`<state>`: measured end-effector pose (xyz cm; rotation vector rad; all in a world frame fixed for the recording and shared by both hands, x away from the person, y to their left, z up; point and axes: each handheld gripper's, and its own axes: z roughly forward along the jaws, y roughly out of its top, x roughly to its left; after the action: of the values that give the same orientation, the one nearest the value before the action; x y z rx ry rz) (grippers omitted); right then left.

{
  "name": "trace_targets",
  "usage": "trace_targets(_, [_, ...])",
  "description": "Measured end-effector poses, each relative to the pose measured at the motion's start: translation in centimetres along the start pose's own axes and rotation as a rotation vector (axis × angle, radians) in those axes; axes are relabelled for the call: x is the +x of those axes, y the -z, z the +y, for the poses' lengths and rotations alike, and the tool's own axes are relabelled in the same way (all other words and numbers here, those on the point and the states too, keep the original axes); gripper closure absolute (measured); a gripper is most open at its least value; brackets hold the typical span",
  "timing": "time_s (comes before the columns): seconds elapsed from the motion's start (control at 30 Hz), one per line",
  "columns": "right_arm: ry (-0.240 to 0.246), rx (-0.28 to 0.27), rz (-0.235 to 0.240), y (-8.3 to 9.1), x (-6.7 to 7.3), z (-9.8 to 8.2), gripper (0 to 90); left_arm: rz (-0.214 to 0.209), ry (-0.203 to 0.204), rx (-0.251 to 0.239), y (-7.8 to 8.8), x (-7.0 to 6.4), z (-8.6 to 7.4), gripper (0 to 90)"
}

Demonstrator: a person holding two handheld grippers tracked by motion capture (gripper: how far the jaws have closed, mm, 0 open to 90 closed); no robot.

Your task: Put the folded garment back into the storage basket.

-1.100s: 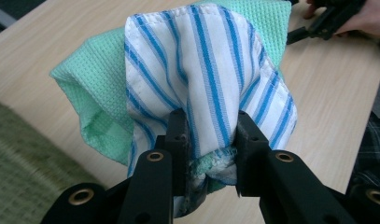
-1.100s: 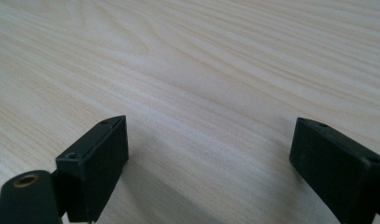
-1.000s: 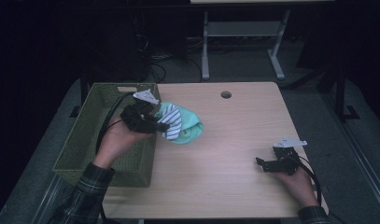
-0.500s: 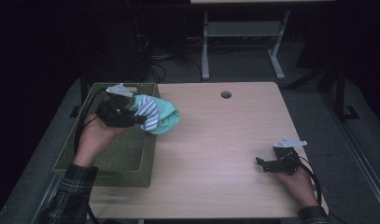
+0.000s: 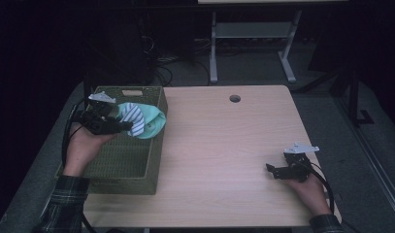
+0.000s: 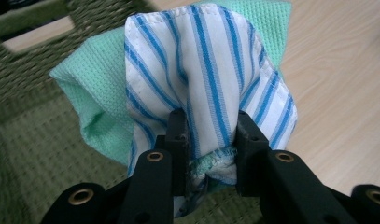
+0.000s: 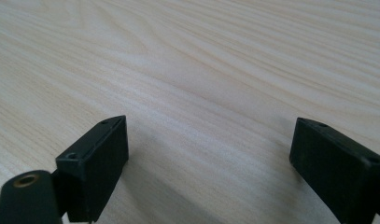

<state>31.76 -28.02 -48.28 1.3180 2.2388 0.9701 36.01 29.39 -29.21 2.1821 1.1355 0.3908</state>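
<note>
Pale wood-grain table (image 5: 224, 160); woven basket (image 5: 132, 165); jaws pinch bunched striped cloth (image 6: 206, 79).

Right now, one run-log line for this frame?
left gripper: shut on cloth bundle | bundle: over basket rim | right gripper: open, nothing between jaws, low over table | phase: carry to basket
</note>
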Motion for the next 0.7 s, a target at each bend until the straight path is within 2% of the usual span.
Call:
trace_targets(0.3, [-0.001, 0.000, -0.001, 0.0, 0.0, 0.0, 11.2, 0.054, 0.071, 0.015, -0.7, 2.1, -2.1, 70.7])
trace_targets(0.53, [-0.002, 0.001, -0.001, 0.0, 0.0, 0.0, 11.1, 0.083, 0.087, 0.057, -2.4, 3.2, -3.5, 70.7])
trace_targets(0.7, [-0.002, 0.001, -0.001, 0.0, 0.0, 0.0, 11.1, 0.088, 0.098, 0.073, -3.5, 3.5, -4.2, 70.6])
